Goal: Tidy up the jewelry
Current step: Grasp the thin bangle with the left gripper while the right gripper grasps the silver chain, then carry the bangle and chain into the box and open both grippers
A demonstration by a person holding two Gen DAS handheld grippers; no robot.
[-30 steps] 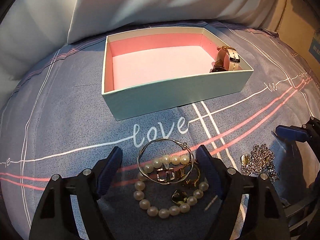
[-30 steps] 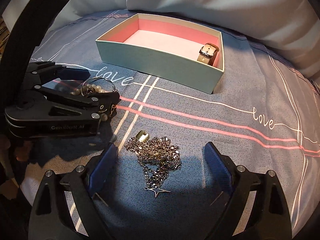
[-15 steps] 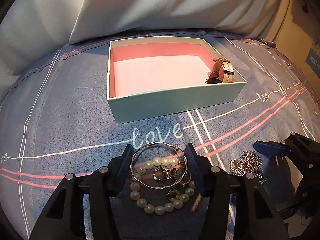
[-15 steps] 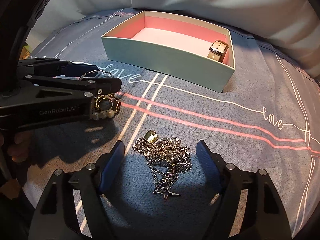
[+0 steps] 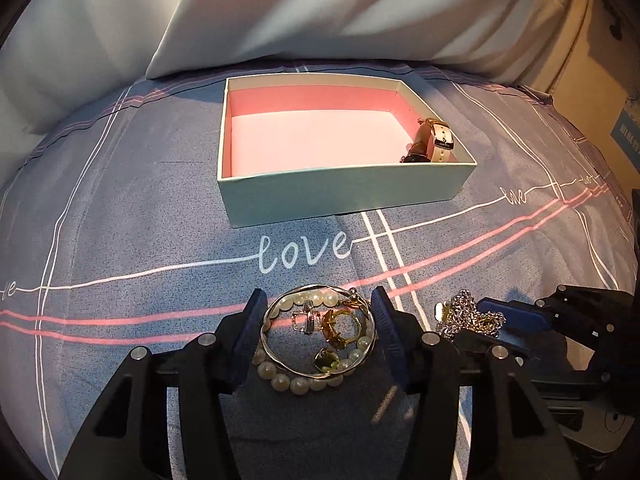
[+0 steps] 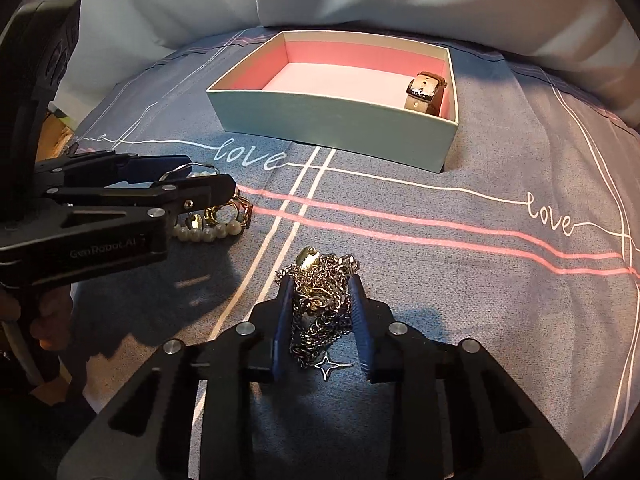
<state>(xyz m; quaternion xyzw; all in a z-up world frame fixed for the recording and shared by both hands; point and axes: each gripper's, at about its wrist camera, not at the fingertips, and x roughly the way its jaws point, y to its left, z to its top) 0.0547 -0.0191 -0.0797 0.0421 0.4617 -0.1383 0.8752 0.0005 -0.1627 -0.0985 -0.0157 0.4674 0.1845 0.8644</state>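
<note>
Grey-blue bedsheet (image 5: 120, 208) with white and pink lines and the word "love" covers the bed, where a pale green cardboard box with a pink lining (image 5: 340, 192) sits near white pillows (image 5: 300, 12) and holds a beige-strapped wristwatch (image 5: 434, 142) in its right corner. Nearer the cameras, the left gripper (image 5: 318, 330) has its jaws pressed against both sides of a thin silver bangle (image 5: 320, 292), which lies over a white pearl bracelet (image 5: 294, 384) and some gold rings (image 5: 340, 326) on the sheet. Beside it, the right gripper (image 6: 320, 312) has just been closing its jaws, which now squeeze a bunched silver chain necklace (image 6: 320, 292) whose star pendant (image 6: 330, 366) lies on the sheet.
</note>
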